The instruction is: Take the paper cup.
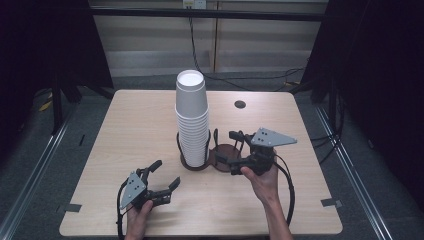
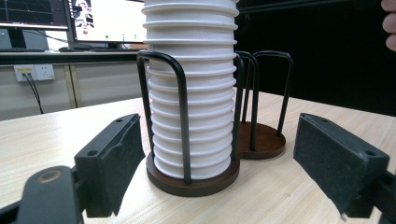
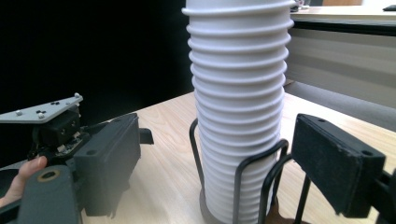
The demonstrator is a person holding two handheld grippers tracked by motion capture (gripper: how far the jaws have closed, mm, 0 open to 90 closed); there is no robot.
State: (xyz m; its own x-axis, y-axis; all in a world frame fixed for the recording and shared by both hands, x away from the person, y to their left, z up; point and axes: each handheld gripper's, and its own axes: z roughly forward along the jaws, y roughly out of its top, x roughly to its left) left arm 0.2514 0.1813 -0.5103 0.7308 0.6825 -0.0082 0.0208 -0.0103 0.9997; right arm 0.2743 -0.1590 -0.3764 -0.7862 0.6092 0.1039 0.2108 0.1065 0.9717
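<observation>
A tall stack of white paper cups stands in the left ring of a black wire holder with two brown round bases; the right ring is empty. My left gripper rests low near the table's front left, open, its jaws pointing toward the stack from a short way off, with nothing between them. My right gripper is held above the table just right of the holder, open, its jaws aimed at the cups and touching nothing.
The light wooden table has a small dark round hole cover at the back right. Dark floor and metal rails surround the table. Monitors stand on a desk behind.
</observation>
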